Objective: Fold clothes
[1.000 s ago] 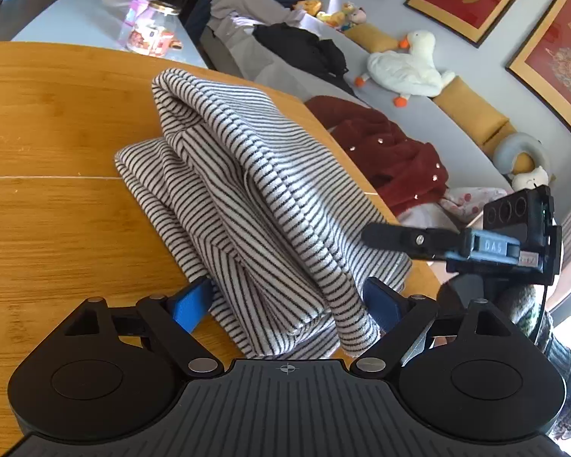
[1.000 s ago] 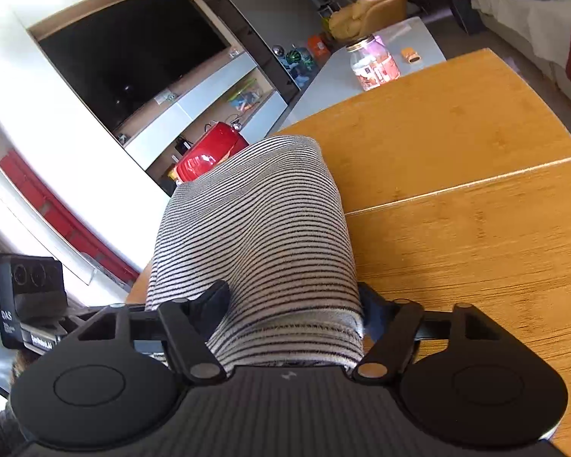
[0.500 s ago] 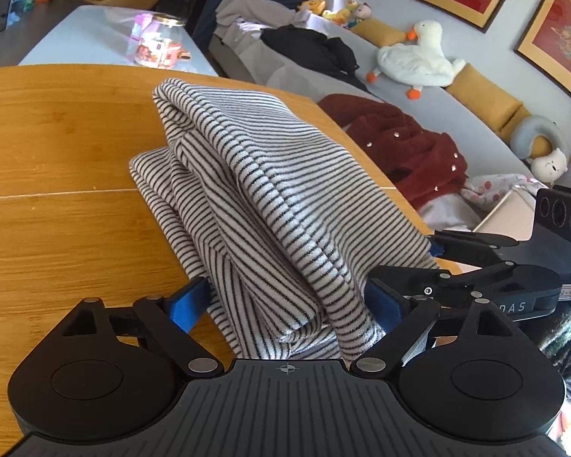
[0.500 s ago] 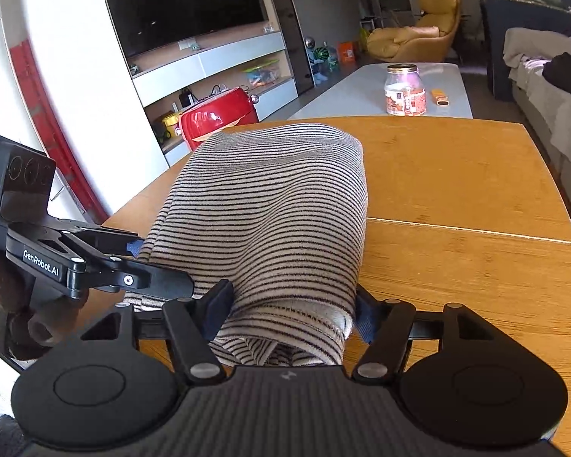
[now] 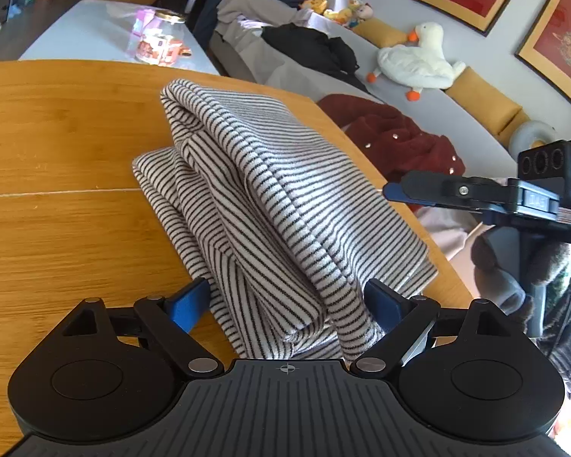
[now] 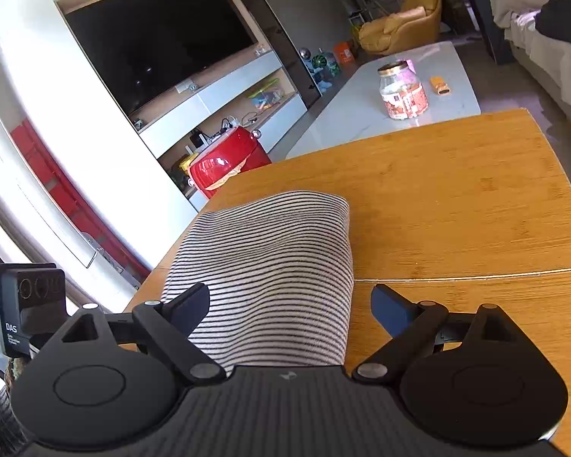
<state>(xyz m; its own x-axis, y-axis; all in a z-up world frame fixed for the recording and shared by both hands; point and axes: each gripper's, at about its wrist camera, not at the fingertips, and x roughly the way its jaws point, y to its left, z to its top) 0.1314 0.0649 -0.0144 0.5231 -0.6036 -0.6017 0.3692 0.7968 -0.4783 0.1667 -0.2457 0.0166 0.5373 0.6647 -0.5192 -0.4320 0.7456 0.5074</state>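
Note:
A black-and-white striped garment (image 5: 270,198) lies folded in a thick bundle on the wooden table (image 5: 57,228). My left gripper (image 5: 285,301) stands open, its blue fingers on either side of the bundle's near end. My right gripper (image 6: 291,304) is open too. The striped garment (image 6: 270,266) fills the left part of its gap, and bare table (image 6: 476,198) shows by its right finger. Seen from the left wrist, the right gripper (image 5: 396,192) hovers just off the garment's right edge. A gloved hand (image 5: 502,266) holds it.
A glass jar (image 6: 401,89) stands on a pale coffee table beyond the wooden table. A sofa to the right holds a red garment (image 5: 392,133), a black garment (image 5: 308,47) and a plush duck (image 5: 415,61). A red appliance (image 6: 224,160) sits beyond the table's far corner.
The right gripper has drawn back and up from the garment's right edge, away from the left gripper. The bundle has settled flat on the table. The left gripper has hardly moved.

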